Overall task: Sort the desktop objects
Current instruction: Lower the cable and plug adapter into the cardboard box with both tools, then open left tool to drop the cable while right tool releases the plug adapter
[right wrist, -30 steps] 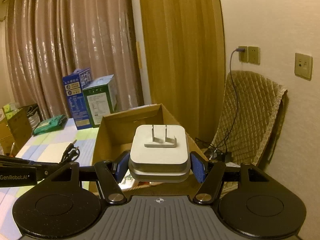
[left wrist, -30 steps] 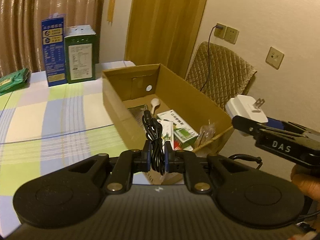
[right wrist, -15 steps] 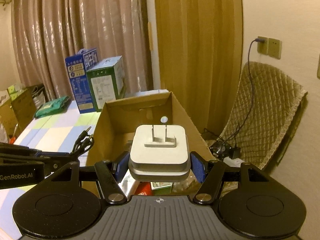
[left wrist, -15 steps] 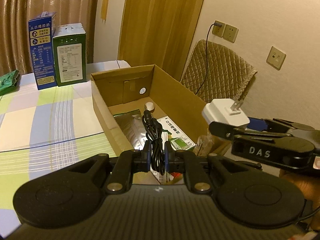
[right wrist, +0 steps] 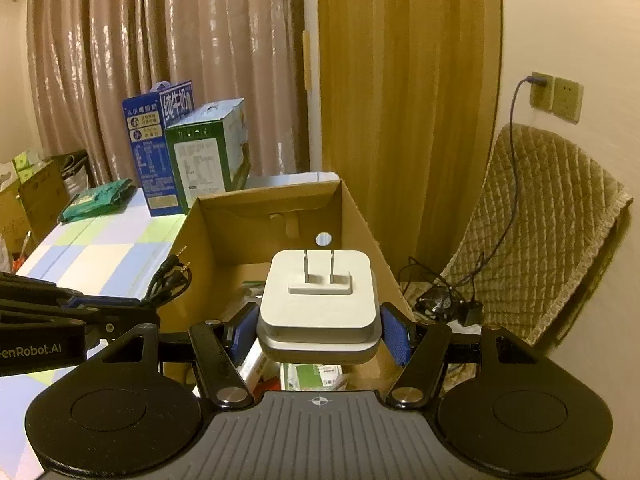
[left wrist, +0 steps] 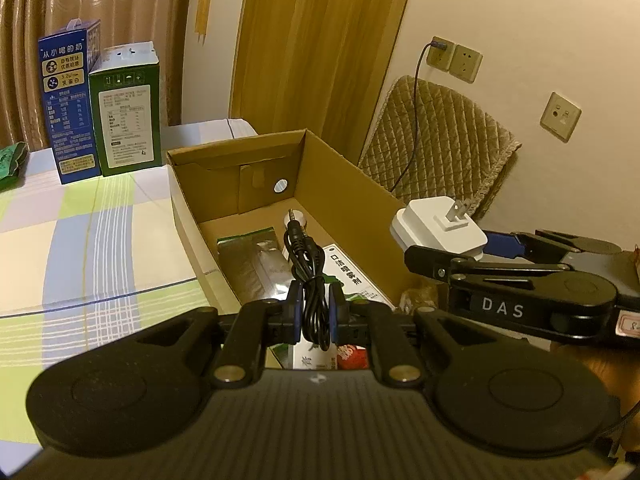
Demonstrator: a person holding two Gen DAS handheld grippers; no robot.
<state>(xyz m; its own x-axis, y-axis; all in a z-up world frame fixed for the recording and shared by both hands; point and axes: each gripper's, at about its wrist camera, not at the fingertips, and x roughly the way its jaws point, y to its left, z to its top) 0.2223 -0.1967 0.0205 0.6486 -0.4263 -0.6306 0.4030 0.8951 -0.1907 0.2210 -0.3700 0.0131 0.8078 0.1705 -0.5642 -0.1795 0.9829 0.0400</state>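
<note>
An open cardboard box (left wrist: 188,216) (right wrist: 360,216) stands at the right end of the table and holds a foil pouch (left wrist: 252,264), a white-and-green carton (left wrist: 348,276) and other small items. My left gripper (left wrist: 314,308) is shut on a coiled black audio cable (left wrist: 310,280) and hovers over the box's near end. The cable's jack plugs (right wrist: 178,266) also show in the right wrist view. My right gripper (right wrist: 318,334) is shut on a white plug adapter (right wrist: 320,300) (left wrist: 438,228), prongs up, above the box's right wall.
A blue carton (left wrist: 68,104) and a green carton (left wrist: 128,108) stand at the table's far side on the checked tablecloth (left wrist: 80,248). A green packet (right wrist: 98,198) lies to the left. A quilted chair (right wrist: 540,232) with cables and a wall socket (right wrist: 542,90) lies right of the box.
Both grippers have moved forward over the box with their loads still held. The box looms larger, and the adapter has shifted left toward the box's right wall.
</note>
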